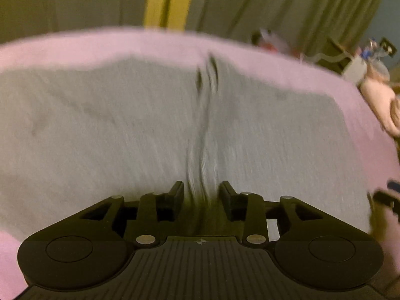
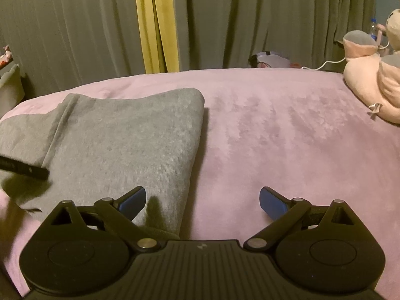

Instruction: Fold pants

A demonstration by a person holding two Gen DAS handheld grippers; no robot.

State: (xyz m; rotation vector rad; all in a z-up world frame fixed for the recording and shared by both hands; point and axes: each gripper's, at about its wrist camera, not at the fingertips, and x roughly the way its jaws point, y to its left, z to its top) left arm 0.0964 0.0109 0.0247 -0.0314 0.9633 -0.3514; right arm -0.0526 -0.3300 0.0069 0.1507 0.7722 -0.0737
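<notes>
The grey pants [image 2: 125, 140] lie folded on the pink bed cover [image 2: 275, 130]. In the left wrist view the pants [image 1: 125, 130] fill the middle, blurred by motion. My left gripper [image 1: 201, 195] is narrowed on a bunched ridge of the grey cloth that runs up between its black pads. My right gripper [image 2: 202, 200] is open and empty, low over the pants' right front corner, its left blue pad [image 2: 132, 201] above the cloth. A black finger of the left gripper [image 2: 25, 168] pokes in at the left, on the pants.
A pink and grey plush toy [image 2: 372, 80] lies at the bed's far right. Olive curtains [image 2: 250, 20] with a yellow strip [image 2: 157, 30] hang behind the bed. Small clutter [image 2: 270, 60] and a white cable sit past the far edge. Pink cover spreads right of the pants.
</notes>
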